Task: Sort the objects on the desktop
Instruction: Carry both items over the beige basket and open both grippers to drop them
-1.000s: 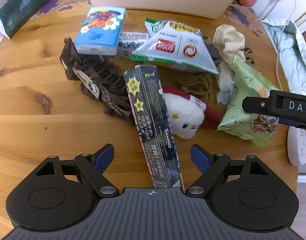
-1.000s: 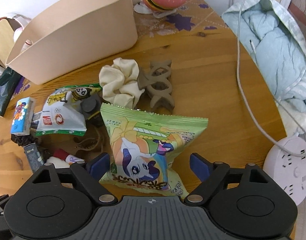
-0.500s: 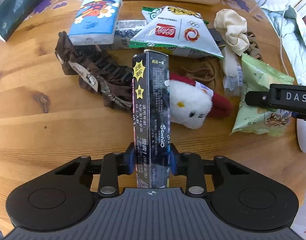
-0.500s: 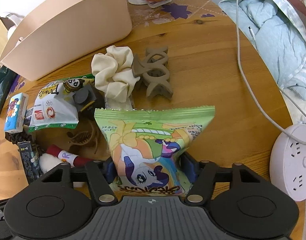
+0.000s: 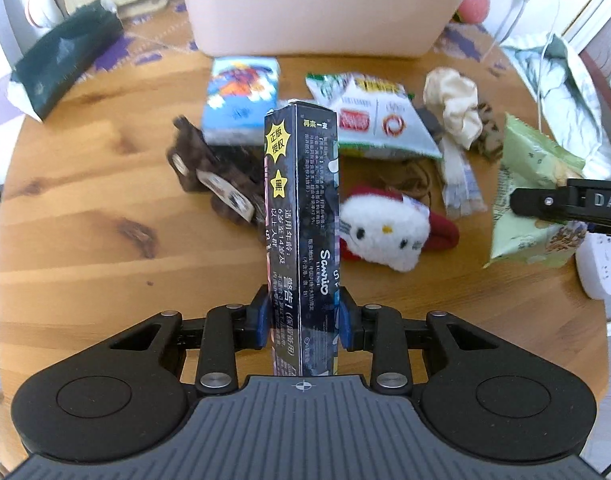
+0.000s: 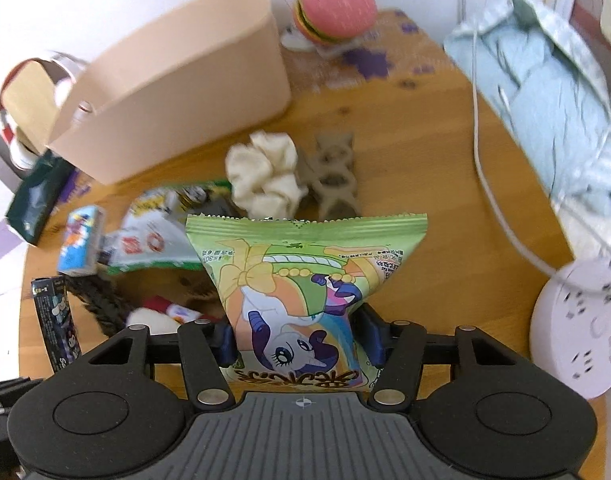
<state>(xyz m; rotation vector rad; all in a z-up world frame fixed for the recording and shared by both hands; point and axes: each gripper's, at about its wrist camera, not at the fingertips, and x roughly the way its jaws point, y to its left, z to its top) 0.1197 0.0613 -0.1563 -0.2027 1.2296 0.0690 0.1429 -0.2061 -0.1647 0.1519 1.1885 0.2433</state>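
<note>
Lifting, both grippers: each carries one item clear of the pile, judged to be bound for the bin.
Left gripper (image 5: 303, 320): fingers narrowed onto the near end of the dark box (image 5: 301, 216), blue pads pressing its two long sides; gripped low, so the box stands out forward along the fingers.
Right gripper (image 6: 299, 340): fingers closed on the lower part of the green snack bag (image 6: 305, 280), pinching it at a waist so the puffed upper part stands free.
Beige bin (image 6: 177, 92): at the far side of the round wooden table (image 5: 85, 208), open top upward; the likely destination, being the only container in view.
Remaining pile: blue tissue pack (image 5: 241, 96), white-and-green pouch (image 5: 377, 124), brown fabric piece (image 5: 213, 184), white plush toy (image 5: 385, 228), cream scrunchie (image 6: 265, 176) and grey hair claw (image 6: 333, 176), all lying between the grippers and the bin.
Right edge: white power strip (image 6: 577, 328) with its cable, near the bag's path.
Caution: the soft bag may slip if squeezed only lightly.
</note>
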